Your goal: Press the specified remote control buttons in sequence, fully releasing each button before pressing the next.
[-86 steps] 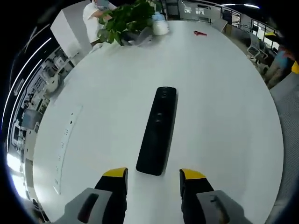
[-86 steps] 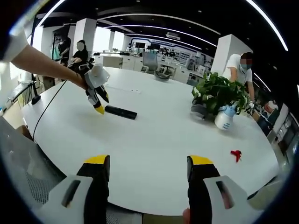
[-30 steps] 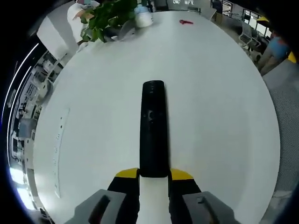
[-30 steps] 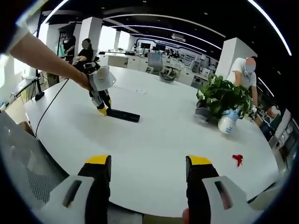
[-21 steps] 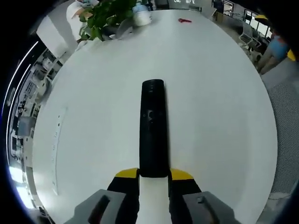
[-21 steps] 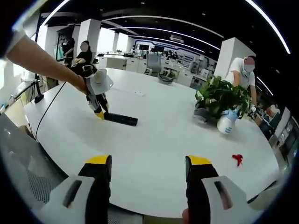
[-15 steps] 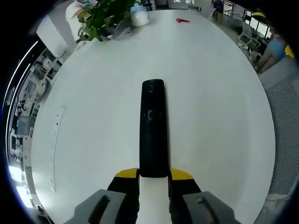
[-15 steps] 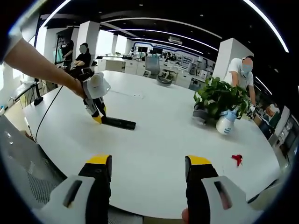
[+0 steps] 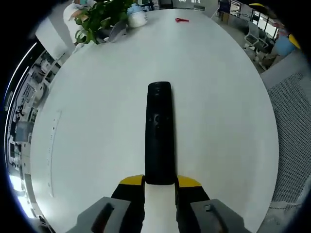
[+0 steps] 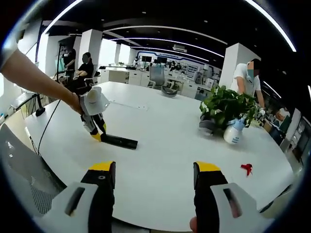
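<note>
A long black remote control (image 9: 159,131) runs straight away from my left gripper (image 9: 160,182), whose yellow-tipped jaws are shut on its near end. Its buttons face up over the white round table (image 9: 218,111). In the right gripper view, the same remote (image 10: 119,141) juts out to the right from the left gripper (image 10: 95,136), which a person's hand holds at the table's left side. My right gripper (image 10: 154,170) stands open near the table's front edge, far from the remote, with nothing between its fingers.
A potted plant (image 10: 226,107), a white spray bottle (image 10: 232,132) and a small red object (image 10: 246,168) sit at the table's far right. A cable (image 10: 46,124) crosses the left part. People stand behind the table. A mesh chair (image 10: 24,165) is at the near left.
The left gripper went from open behind the remote to shut on its near end. Over the last second it has carried the remote a little left and nearer in the right gripper view.
</note>
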Action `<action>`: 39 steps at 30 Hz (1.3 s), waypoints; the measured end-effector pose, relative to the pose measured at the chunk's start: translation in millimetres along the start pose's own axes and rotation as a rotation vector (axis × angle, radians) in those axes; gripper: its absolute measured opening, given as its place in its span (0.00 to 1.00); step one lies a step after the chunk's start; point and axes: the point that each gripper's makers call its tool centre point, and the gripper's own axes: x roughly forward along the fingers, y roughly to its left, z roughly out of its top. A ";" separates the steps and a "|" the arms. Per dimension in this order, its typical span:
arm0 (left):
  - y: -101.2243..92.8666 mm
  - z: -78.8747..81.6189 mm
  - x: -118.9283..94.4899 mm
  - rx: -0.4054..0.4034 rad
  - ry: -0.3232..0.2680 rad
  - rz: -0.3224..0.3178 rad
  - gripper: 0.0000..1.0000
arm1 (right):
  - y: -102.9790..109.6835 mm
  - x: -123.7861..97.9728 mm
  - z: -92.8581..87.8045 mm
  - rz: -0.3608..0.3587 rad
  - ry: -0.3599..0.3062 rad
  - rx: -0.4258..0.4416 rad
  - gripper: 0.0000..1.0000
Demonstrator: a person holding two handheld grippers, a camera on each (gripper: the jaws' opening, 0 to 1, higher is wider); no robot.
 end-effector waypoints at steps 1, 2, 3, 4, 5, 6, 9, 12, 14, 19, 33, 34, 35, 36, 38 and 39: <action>-4.6 -0.6 -0.6 0.006 0.003 -0.003 0.22 | 0.1 -0.3 0.7 0.001 -0.004 0.001 0.67; -7.3 -0.8 -0.9 0.014 0.004 -0.003 0.22 | 0.4 -0.5 1.2 0.003 -0.007 0.000 0.67; -11.6 -1.1 -1.6 0.020 0.007 -0.003 0.22 | 0.8 -0.6 1.3 0.005 -0.008 0.000 0.67; -13.7 -1.2 -1.9 0.023 0.006 -0.003 0.22 | 1.5 -0.7 1.5 0.008 -0.009 -0.001 0.67; -15.7 -1.5 -2.2 0.026 0.006 -0.003 0.22 | 1.8 -1.0 1.8 0.010 -0.010 -0.002 0.66; -18.6 -2.0 -2.6 0.022 0.005 -0.004 0.22 | 2.2 -1.2 2.4 0.011 -0.014 -0.005 0.66; -25.1 -2.7 -3.8 0.010 -0.002 -0.008 0.22 | 2.9 -1.4 2.4 0.011 -0.014 -0.010 0.65; -37.5 -3.1 -5.1 0.019 -0.013 -0.022 0.22 | 1.2 -1.8 3.7 0.003 -0.021 -0.009 0.65; -43.8 -3.1 -5.9 0.027 -0.015 -0.022 0.22 | 0.7 -1.9 4.1 0.003 -0.024 -0.002 0.65; -59.0 -3.9 -8.1 0.051 -0.012 -0.033 0.22 | 0.0 -2.5 4.9 0.001 -0.029 0.002 0.65; -99.0 -11.6 -16.3 0.125 -0.003 -0.049 0.22 | 1.1 -5.3 6.8 0.005 -0.040 0.008 0.61; -102.1 -12.4 -17.0 0.131 -0.001 -0.050 0.22 | 1.2 -5.5 7.1 0.005 -0.041 0.010 0.60; -103.6 -12.8 -17.3 0.133 0.001 -0.050 0.22 | 1.6 -5.7 7.2 0.007 -0.041 0.012 0.60; -105.9 -13.3 -17.8 0.139 0.004 -0.050 0.22 | 2.1 -5.8 7.2 0.011 -0.040 0.017 0.60; -108.8 -14.1 -18.4 0.141 0.006 -0.049 0.22 | 2.8 -5.9 7.0 0.017 -0.039 0.020 0.58; -110.4 -14.5 -18.8 0.139 0.006 -0.047 0.22 | 3.4 -5.9 6.8 0.020 -0.037 0.021 0.58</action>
